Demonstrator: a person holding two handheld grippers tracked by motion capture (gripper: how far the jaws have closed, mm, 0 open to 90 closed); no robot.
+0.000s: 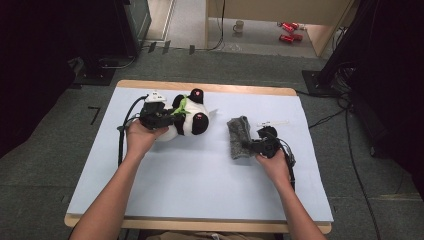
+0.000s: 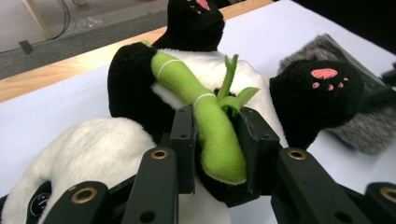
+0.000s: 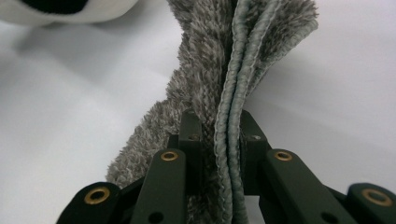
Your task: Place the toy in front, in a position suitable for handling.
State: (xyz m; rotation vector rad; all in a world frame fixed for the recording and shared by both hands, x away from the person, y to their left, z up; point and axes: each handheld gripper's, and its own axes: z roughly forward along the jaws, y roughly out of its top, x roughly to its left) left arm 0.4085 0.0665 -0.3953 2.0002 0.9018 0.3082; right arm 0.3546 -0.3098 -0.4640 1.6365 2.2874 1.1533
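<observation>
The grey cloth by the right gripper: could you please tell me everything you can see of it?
The grey cloth is a small fuzzy towel, shaggy like microfibre, with a stitched, paler hem along its edges. It is folded, so several hemmed layers lie together. It rests on the white table cover, right of the toy panda and apart from it. The right gripper is shut on its bunched edge, lifting that end.

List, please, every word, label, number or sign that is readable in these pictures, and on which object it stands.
No text is readable.
Panda plush: no words, just pink paw marks.
White strip on the table past the grey cloth: any print too small to read.
Red cans on the far floor: labels too blurred.
Mug: no visible print.
</observation>
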